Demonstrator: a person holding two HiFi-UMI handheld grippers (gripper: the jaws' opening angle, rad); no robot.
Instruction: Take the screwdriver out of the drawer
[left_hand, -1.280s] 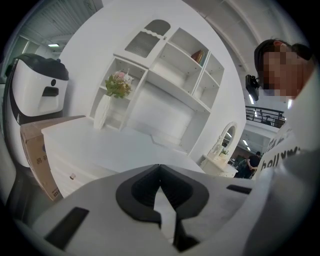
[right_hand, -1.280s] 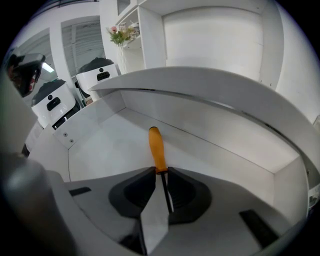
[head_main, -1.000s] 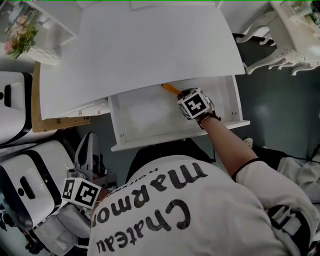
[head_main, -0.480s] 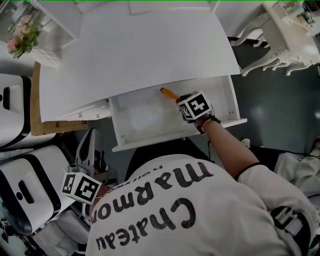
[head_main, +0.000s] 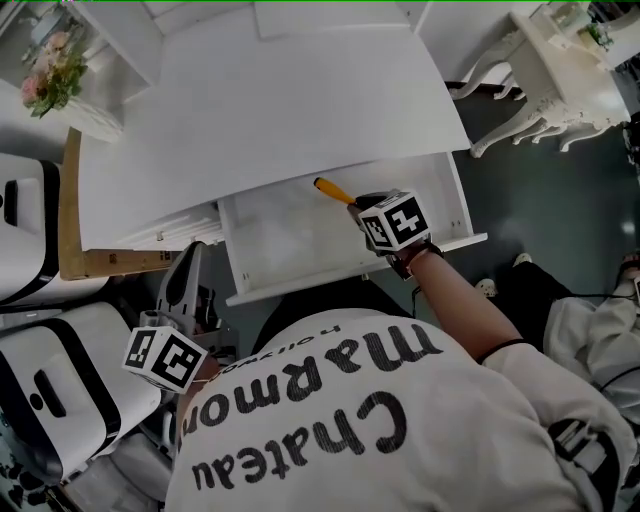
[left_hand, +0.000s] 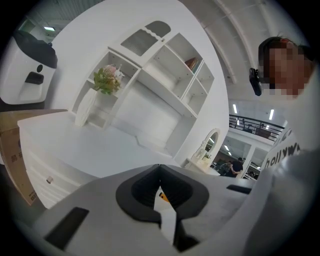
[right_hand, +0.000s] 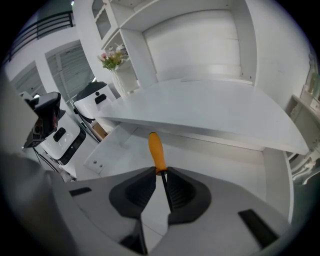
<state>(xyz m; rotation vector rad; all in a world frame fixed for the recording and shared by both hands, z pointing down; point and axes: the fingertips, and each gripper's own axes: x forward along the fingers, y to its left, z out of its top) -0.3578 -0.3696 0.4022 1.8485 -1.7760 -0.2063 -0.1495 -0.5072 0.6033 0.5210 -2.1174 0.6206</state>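
Right gripper (right_hand: 161, 173): clenched on shaft of orange-handled metal screwdriver (right_hand: 157, 150) | left gripper (left_hand: 160, 169): closed, empty | risk: handle snags white bench (head_main: 280, 110) edge above white drawer (head_main: 300, 281), pivots loose

Open drawer (head_main: 290, 235) reachable from above, desktop (head_main: 270, 110) overhanging its back edge, side walls flanking

Right tongs (right_hand: 161, 172) clamped, tilted down; left tongs (left_hand: 160, 170) together.
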